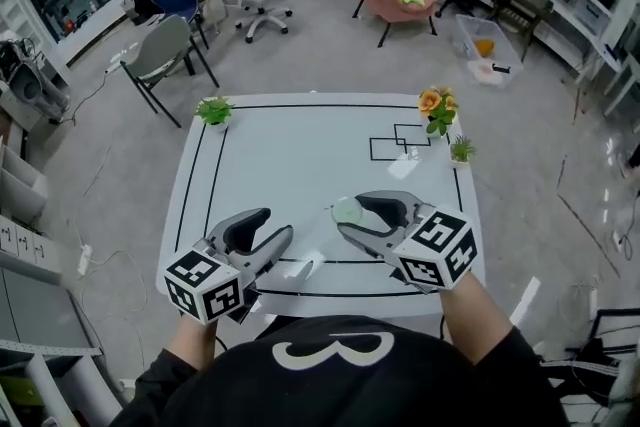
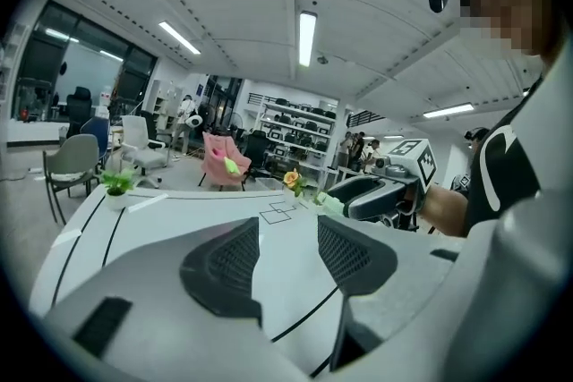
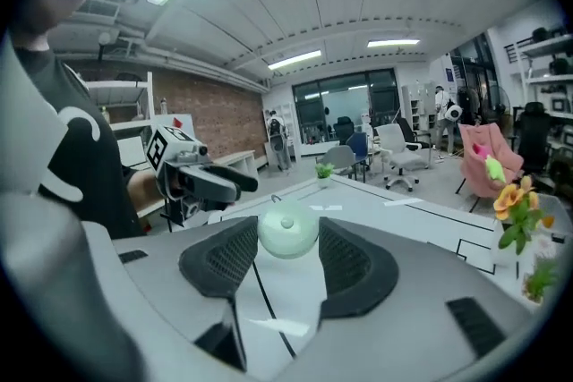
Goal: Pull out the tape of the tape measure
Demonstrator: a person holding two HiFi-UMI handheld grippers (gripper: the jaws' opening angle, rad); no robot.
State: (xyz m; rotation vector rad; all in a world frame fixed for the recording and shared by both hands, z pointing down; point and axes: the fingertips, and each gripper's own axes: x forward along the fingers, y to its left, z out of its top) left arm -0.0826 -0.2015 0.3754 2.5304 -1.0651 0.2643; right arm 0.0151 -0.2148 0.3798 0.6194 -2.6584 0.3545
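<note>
The white bench (image 1: 300, 145) lies below both pairs of jaws, apart from them. The left gripper (image 1: 277, 225) has its jaws apart with nothing between them. The right gripper (image 1: 353, 213) has its jaws set wide on the round pale-green tape measure (image 3: 287, 233), pinched by its sides near their tips.

A hold that far forward on a smooth curved case could let it spin or pop out when the tape is tugged, and the left jaws could miss the small tab.

The right gripper view shows the case's face and centre button. The head view gives only a pale blob at the jaw tips.
</note>
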